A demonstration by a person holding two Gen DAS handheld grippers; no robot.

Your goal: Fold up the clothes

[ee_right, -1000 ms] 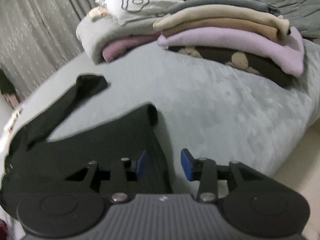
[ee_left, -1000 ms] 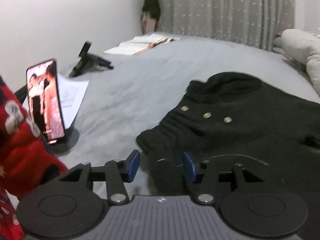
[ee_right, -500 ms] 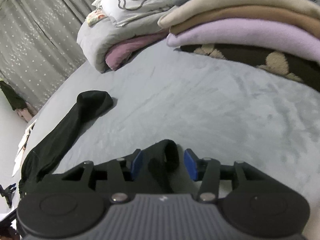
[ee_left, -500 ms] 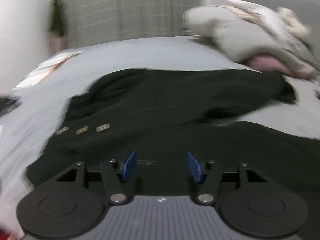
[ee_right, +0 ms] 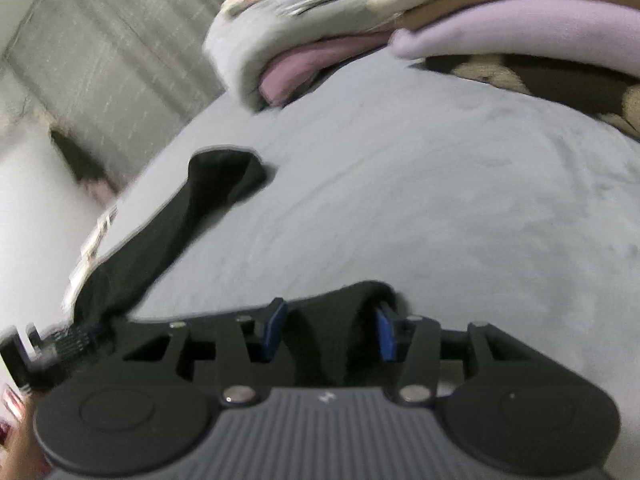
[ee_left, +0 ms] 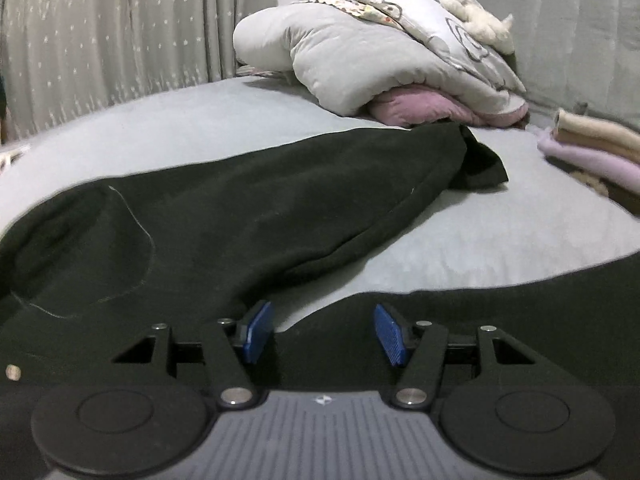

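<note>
Grey bed [ee_left: 500, 236] carries black garment [ee_left: 240, 216] spread across near edge; bedding pile [ee_left: 384, 60], folded stack [ee_left: 592, 148] at far edge, curtain [ee_left: 120, 32] behind. Left tool [ee_left: 322, 334] half open, empty, now swung off phone side. Right tool [ee_right: 330, 330] closing around cuff, previously clear.

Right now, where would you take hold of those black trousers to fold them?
By a leg's end. The black trousers lie flat with legs spread; the near leg's cuff bunches between the right gripper jaws, now closing, approached low from the bed's near edge.
</note>
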